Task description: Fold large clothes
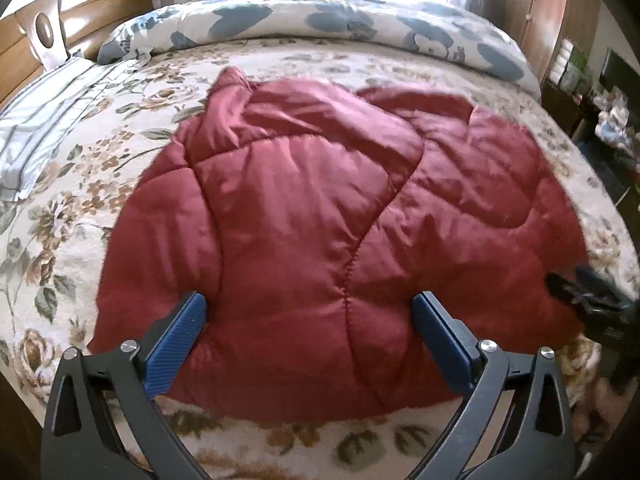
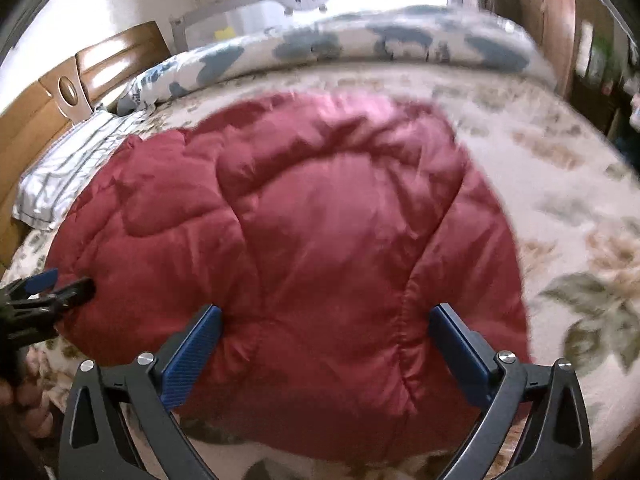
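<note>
A dark red quilted padded jacket (image 1: pixel 320 208) lies folded into a compact bundle on the floral bedspread (image 1: pixel 80 184), one sleeve end poking up at its far left. My left gripper (image 1: pixel 310 312) hovers open over the bundle's near edge, blue pads wide apart, nothing between them. In the right wrist view the same jacket (image 2: pixel 304 232) fills the middle, and my right gripper (image 2: pixel 325 324) is open above its near edge. The left gripper (image 2: pixel 52 284) shows at the jacket's left side; the right gripper (image 1: pixel 576 284) shows at the right edge of the left wrist view.
A rolled blue-and-white floral duvet (image 1: pixel 320 24) runs along the far side of the bed. A striped pillow (image 1: pixel 44 128) lies at the left by the wooden headboard (image 1: pixel 100 4). A wooden wardrobe (image 1: pixel 540 12) and cluttered shelves stand at the right.
</note>
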A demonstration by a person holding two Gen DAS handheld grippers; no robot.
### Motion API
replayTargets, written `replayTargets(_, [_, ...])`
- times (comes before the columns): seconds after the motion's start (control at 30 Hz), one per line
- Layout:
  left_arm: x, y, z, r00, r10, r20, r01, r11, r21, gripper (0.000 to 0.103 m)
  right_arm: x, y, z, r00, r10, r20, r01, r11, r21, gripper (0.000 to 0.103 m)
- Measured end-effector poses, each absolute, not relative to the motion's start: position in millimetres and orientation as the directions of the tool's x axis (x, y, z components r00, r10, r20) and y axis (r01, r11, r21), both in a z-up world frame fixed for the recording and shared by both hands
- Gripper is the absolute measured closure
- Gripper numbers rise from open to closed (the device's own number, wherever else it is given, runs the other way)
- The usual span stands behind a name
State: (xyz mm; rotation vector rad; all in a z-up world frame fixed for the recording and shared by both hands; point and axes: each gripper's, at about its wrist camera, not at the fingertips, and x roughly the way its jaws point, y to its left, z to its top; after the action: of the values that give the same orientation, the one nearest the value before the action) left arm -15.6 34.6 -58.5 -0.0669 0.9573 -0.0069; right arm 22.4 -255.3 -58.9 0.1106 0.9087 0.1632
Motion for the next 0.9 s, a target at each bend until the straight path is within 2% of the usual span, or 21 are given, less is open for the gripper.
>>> replayTargets(0.4, [-3, 35, -73, 0.556, -0.018, -0.831, -0.030, 0.999, -0.041, 0.000, 16, -259, -63, 0.627, 0.201, -0.753, -0.091, 0.978, 0.185, 0.000])
replayTargets(0.57, [-2, 35, -72, 0.558, -0.016, -0.830, -0.029, 0.999, -0.038, 0.000, 12, -252, -53, 0.639, 0.160, -0.753, -0.103, 0.987, 0.122, 0.001])
replayTargets(0.73, [0, 35, -74, 0.563, -0.006, -0.826, -0.023, 0.999, -0.024, 0.000, 18, -261, -66, 0.627, 0.215, -0.749, -0.104, 0.976, 0.192, 0.000])
replayTargets(0.9, [2, 31, -78, 0.568, 0.013, -0.823, -0.021, 1.000, 0.002, 0.000, 18, -257, -67, 0.631, 0.200, -0.749, -0.102, 0.979, 0.175, 0.000])
